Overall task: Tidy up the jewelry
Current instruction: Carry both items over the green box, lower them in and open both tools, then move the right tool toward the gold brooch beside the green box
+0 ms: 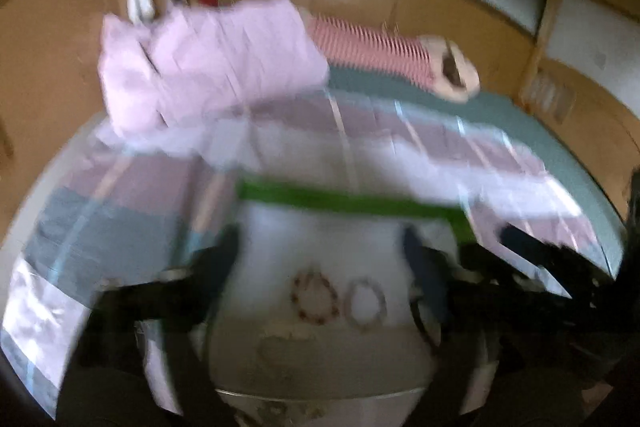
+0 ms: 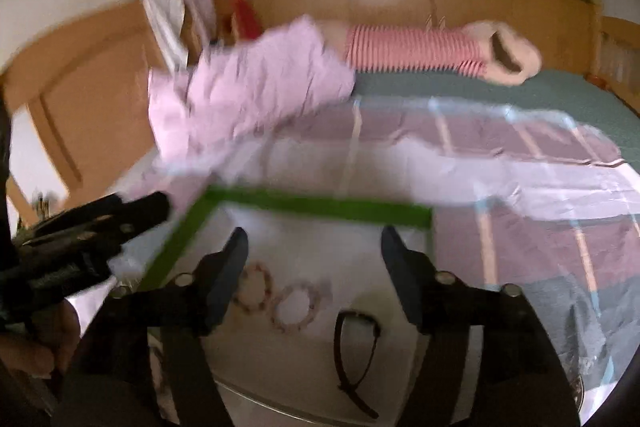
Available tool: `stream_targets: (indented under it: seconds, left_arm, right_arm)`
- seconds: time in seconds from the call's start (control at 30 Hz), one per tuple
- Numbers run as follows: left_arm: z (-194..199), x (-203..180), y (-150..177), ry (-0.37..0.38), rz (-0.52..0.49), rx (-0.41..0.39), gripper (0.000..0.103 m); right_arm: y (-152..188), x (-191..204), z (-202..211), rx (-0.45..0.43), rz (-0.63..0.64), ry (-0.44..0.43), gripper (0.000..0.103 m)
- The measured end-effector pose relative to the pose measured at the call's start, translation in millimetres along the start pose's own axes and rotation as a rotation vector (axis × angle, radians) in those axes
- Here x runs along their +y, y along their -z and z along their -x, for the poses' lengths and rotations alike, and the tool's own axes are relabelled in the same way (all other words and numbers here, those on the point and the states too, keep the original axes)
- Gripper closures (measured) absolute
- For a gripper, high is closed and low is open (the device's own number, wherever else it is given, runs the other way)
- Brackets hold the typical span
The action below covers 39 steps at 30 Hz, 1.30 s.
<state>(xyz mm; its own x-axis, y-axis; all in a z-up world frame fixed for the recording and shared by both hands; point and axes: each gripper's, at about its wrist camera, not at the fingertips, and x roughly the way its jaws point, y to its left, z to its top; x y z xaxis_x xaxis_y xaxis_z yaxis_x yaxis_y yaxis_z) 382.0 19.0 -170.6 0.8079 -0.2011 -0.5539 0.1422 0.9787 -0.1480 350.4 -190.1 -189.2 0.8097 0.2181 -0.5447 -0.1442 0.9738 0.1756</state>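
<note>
Two bead bracelets lie side by side on a white sheet edged with green tape: a reddish-brown one and a paler one. My left gripper hovers over them, open, nothing between its fingers. In the right wrist view the same bracelets lie just past my right gripper, also open and empty. A dark cord loop lies near its right finger. The left gripper shows at that view's left edge, and the right gripper at the left view's right. Everything is blurred.
The sheet rests on a plaid pink and grey bedspread. A crumpled pink cloth and a red-striped bolster lie farther back on a teal cover. A rounded grey metal container sits at the near edge. Wooden furniture stands behind.
</note>
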Motion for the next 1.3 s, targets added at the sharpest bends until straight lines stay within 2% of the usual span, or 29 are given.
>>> stream_targets:
  seconds: [0.03, 0.1, 0.13, 0.2, 0.27, 0.33, 0.37, 0.4, 0.47, 0.53, 0.63, 0.7, 0.87, 0.97, 1.3]
  left_arm:
    - [11.6, 0.7, -6.5, 0.008, 0.004, -0.024, 0.015]
    - [55.7, 4.1, -22.8, 0.038, 0.016, -0.104, 0.015]
    - [75.2, 6.0, -26.0, 0.043, 0.018, -0.150, 0.013]
    - [142.2, 12.3, -24.6, 0.045, -0.003, -0.315, 0.006]
    - [189.2, 14.2, -12.5, 0.024, -0.055, -0.442, 0.004]
    - [228.9, 13.0, 5.4, -0.027, -0.111, -0.526, 0.004]
    - [240.2, 13.1, 14.1, -0.038, -0.122, -0.538, 0.004]
    - [248.2, 13.6, 23.4, -0.042, -0.126, -0.537, 0.004]
    - [255.6, 17.9, 49.3, -0.029, -0.109, -0.484, 0.004]
    - [251.5, 22.4, 73.4, -0.035, -0.089, -0.404, 0.004]
    - [241.3, 25.2, 104.0, -0.085, -0.092, -0.262, 0.004]
    - [240.4, 29.3, 112.7, -0.093, -0.080, -0.227, 0.004]
    - [250.6, 42.0, 112.3, -0.079, -0.016, -0.254, 0.004]
    - [246.9, 46.4, 111.1, -0.084, 0.001, -0.242, 0.004]
    - [240.8, 36.7, 109.2, -0.063, -0.043, -0.225, 0.004]
  right_arm:
    - [-6.1, -0.2, 13.1, -0.030, -0.008, -0.010, 0.033]
    - [-21.6, -0.8, 61.5, -0.177, -0.019, -0.021, 0.031]
    - [-26.5, -1.7, 89.2, -0.262, -0.020, -0.024, 0.024]
    - [-28.3, -4.6, 144.7, -0.428, -0.030, -0.018, 0.009]
    - [-21.7, -9.1, 192.0, -0.555, -0.057, -0.011, 0.004]
    - [-8.1, -11.4, 224.1, -0.595, -0.089, -0.030, 0.004]
    - [-0.5, -9.7, 231.4, -0.592, -0.087, -0.038, 0.004]
    - [8.6, -6.9, 237.4, -0.584, -0.077, -0.039, 0.004]
    - [32.2, 3.4, 243.0, -0.534, -0.033, -0.030, 0.004]
    - [52.2, 12.6, 241.1, -0.465, -0.002, -0.038, 0.004]
    - [79.5, 23.6, 241.9, -0.379, -0.002, -0.065, 0.004]
    - [90.7, 32.2, 242.3, -0.352, 0.009, -0.076, 0.004]
    - [92.9, 43.0, 238.2, -0.348, 0.037, -0.075, 0.004]
    - [91.2, 38.7, 235.0, -0.334, 0.011, -0.087, 0.004]
    - [92.4, 41.2, 227.4, -0.328, 0.031, -0.072, 0.004]
